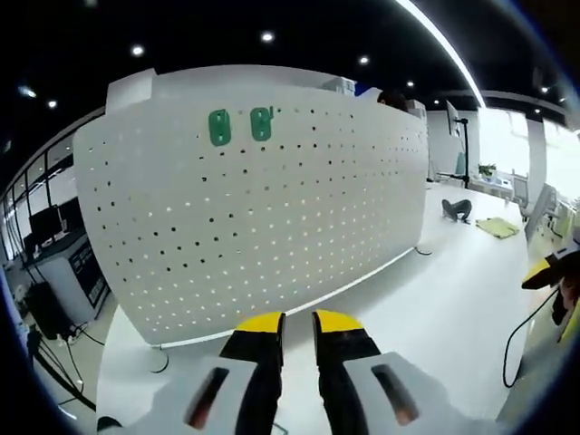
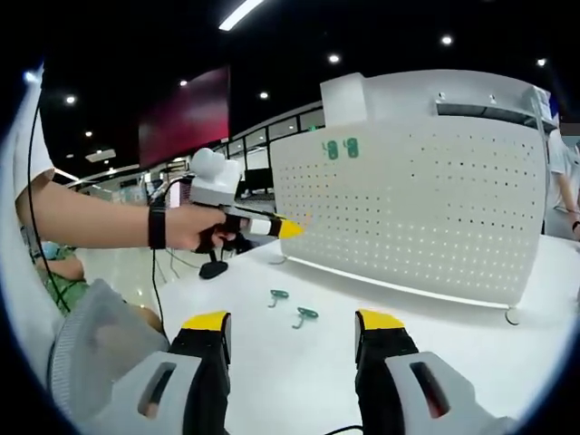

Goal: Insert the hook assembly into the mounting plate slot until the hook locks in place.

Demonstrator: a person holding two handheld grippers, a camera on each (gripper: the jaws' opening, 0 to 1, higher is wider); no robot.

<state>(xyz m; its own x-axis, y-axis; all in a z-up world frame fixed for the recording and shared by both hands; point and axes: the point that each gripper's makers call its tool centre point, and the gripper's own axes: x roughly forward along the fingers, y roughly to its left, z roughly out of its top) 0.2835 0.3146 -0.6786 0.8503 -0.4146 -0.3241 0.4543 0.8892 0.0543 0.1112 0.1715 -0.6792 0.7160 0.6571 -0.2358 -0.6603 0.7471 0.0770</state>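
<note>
We hold our left gripper (image 1: 298,331) nearly closed and empty before the white pegboard (image 1: 272,227), where two green hooks (image 1: 239,126) hang high. Our right gripper (image 2: 294,335) spreads wide, empty, with two loose hooks (image 2: 292,306) lying on the table (image 2: 435,335) just beyond.

The ceiling (image 1: 272,18) overhead is dark, dotted with small round downlights (image 1: 267,37), and a long bright light strip (image 1: 444,41) runs across it. A white table (image 1: 453,308) takes up the near ground. Beyond the table's far end, bright windows (image 1: 507,136) let in daylight, with desks and a monitor (image 1: 451,118) just before them. Off the table's other side stands a dark workstation with screens (image 1: 45,222) and cables trailing to the floor. In the right gripper view a big dark red wall panel (image 2: 186,116) hangs above a row of glazed partitions (image 2: 272,122) beyond the table.
</note>
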